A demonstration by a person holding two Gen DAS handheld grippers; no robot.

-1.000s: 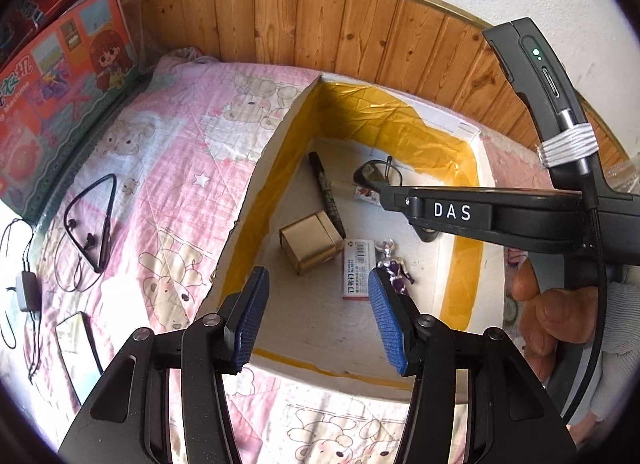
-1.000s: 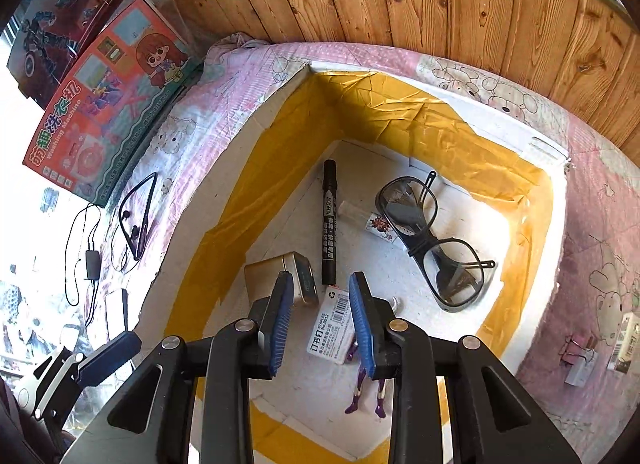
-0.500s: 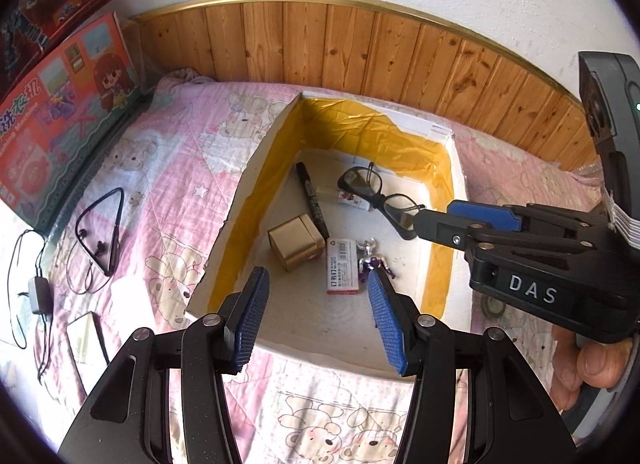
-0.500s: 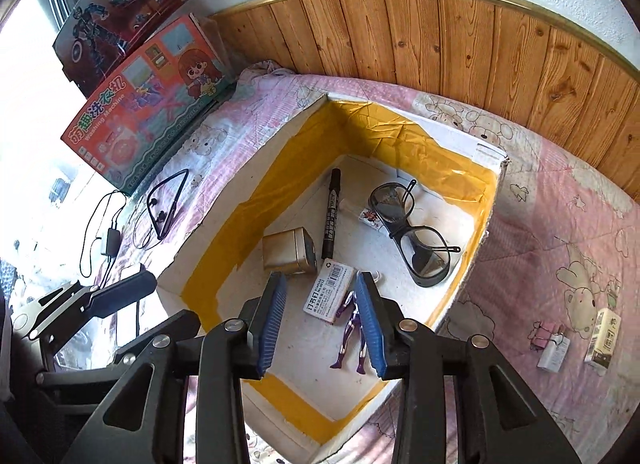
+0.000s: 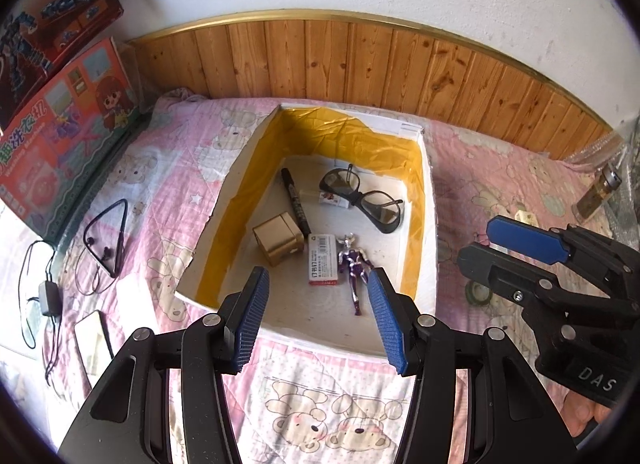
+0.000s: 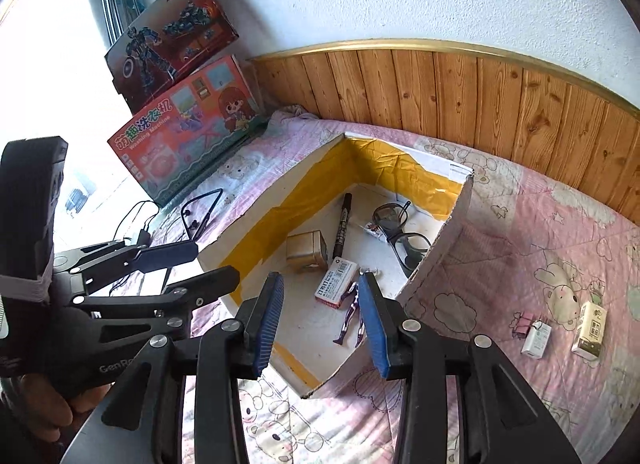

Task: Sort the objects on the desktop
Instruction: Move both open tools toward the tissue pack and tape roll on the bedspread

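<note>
- Yellow tape lines the inner walls of the open white cardboard box [image 5: 428, 199], which sits on the pink bear-print quilt [image 5: 320, 404] against the wooden wall panelling [image 5: 360, 63]
- Down on the box floor: the black marker pen [image 5: 294, 199], the black-framed glasses [image 5: 362, 199], the small gold cube box [image 5: 279, 239], the white staple box with a red edge [image 5: 323, 260] and the purple and silver toy figure [image 5: 354, 264], lying just beside the staple box
- Marker leans right alongside the gold cube; a small white card [image 5: 334, 199] lies under the glasses
- Left gripper [image 5: 316, 316] hovers above the near rim of the box, blue pads wide apart, nothing between them
- Right gripper [image 6: 320, 318] is over the near corner of the box, jaws opening and empty, with the toy figure seen through the gap on the floor below
- From the left camera the right gripper [image 5: 480, 248] shows off to the right of the box, above the quilt
- Out on the quilt to the right of the box: a white charger block [image 6: 536, 338], a small pink clip [image 6: 520, 324] touching it, and a cream carton [image 6: 590, 330] close by
- Left of the box, a black neckband earphone [image 5: 106, 240] and a white phone [image 5: 94, 344] lie on the quilt, and two colourful toy boxes [image 6: 180, 103] stand stacked at its left edge
</note>
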